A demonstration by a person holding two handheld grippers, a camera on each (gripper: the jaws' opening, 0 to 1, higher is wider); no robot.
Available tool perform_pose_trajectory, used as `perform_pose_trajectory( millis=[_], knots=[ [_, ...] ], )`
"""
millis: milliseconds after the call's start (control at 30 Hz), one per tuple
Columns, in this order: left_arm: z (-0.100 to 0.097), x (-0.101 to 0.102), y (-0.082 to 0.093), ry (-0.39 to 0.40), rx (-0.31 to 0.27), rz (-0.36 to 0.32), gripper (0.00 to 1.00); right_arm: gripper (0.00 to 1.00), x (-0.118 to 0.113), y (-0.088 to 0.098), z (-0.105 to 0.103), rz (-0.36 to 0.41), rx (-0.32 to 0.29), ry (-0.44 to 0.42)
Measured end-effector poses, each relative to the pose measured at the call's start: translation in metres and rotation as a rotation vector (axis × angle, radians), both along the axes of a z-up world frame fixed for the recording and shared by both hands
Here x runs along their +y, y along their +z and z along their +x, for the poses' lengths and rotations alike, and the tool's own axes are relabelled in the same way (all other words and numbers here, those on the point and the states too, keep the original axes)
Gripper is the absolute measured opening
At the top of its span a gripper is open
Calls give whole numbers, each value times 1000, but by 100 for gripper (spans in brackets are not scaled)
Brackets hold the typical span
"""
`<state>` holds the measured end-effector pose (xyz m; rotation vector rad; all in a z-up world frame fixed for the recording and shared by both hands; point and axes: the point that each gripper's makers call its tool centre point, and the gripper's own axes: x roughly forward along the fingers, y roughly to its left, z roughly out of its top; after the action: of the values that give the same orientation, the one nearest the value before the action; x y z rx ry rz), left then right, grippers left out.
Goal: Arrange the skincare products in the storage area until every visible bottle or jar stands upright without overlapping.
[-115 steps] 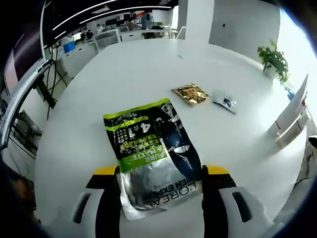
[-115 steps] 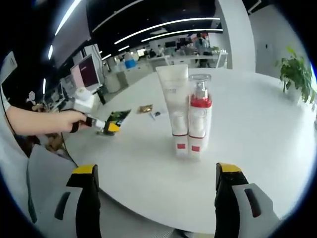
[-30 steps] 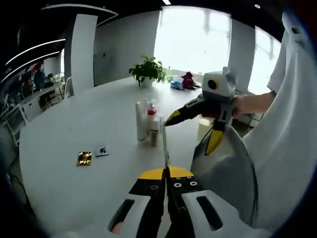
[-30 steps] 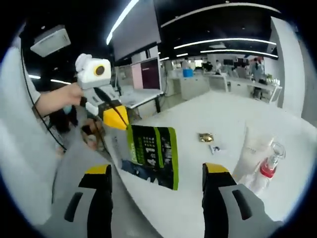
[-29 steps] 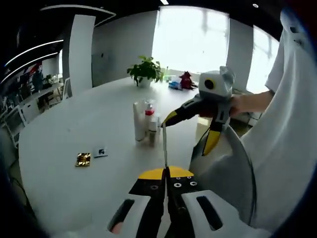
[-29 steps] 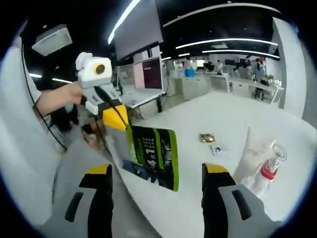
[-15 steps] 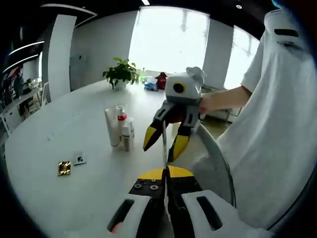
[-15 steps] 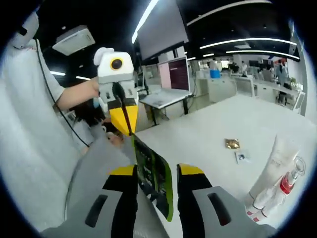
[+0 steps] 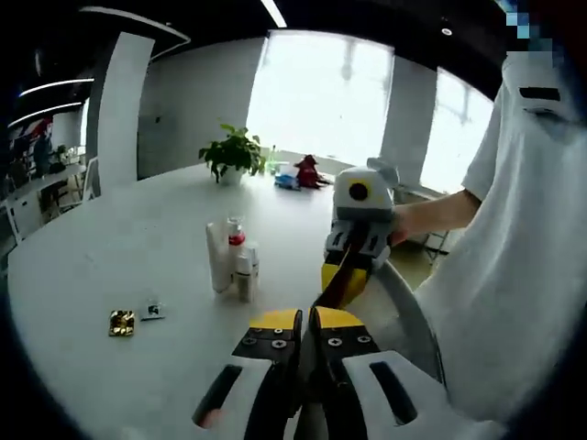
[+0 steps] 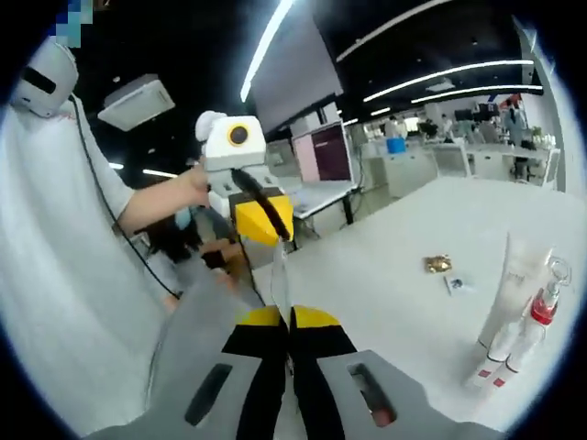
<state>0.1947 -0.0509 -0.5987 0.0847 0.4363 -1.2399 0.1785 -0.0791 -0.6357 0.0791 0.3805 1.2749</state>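
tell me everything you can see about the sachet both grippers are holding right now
The flat sachet is seen edge-on in both views, so it reads as a thin pale sliver with no print legible. In the right gripper view it runs from the shut jaws of the right gripper up to the yellow tips of the left gripper. Both clamp it, holding it in the air off the white round table. It looks like thin, flexible foil or plastic.
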Motion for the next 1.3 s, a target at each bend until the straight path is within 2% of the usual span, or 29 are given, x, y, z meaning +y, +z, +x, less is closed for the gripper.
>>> perform_pose_trajectory(
  millis=[33,167,233,400,500,533,633,700,767,800,967,1033,1300],
  knots=[
    [8,3,0,27,-21,-10,17,1,-1,1,1,9,-3,-10],
    [22,13,-3,116,-22,-33,34,1,-11,12,6,113,39,-105],
    [31,24,-8,174,-12,-48,37,1,-16,22,11,206,80,-157],
    [36,44,-10,272,26,-124,44,1,-22,42,21,343,120,-235],
    [34,46,-6,319,50,-181,46,1,-25,57,25,443,146,-265],
    [33,47,-3,330,57,-206,47,1,-24,65,25,500,166,-267],
    [33,48,9,377,53,-286,47,1,-22,84,26,637,197,-284],
    [28,44,23,405,56,-369,47,1,-22,90,26,712,222,-295],
    [24,40,35,410,68,-436,46,1,-18,97,23,777,213,-282],
    [22,38,41,414,70,-471,46,1,-16,99,23,837,258,-283],
    [15,36,64,431,108,-646,43,1,-12,104,28,1007,364,-348],
    [10,30,66,423,117,-669,40,1,-12,106,29,1063,394,-379],
    [2,6,58,423,177,-714,24,1,0,100,25,1135,488,-454]
  ],
)
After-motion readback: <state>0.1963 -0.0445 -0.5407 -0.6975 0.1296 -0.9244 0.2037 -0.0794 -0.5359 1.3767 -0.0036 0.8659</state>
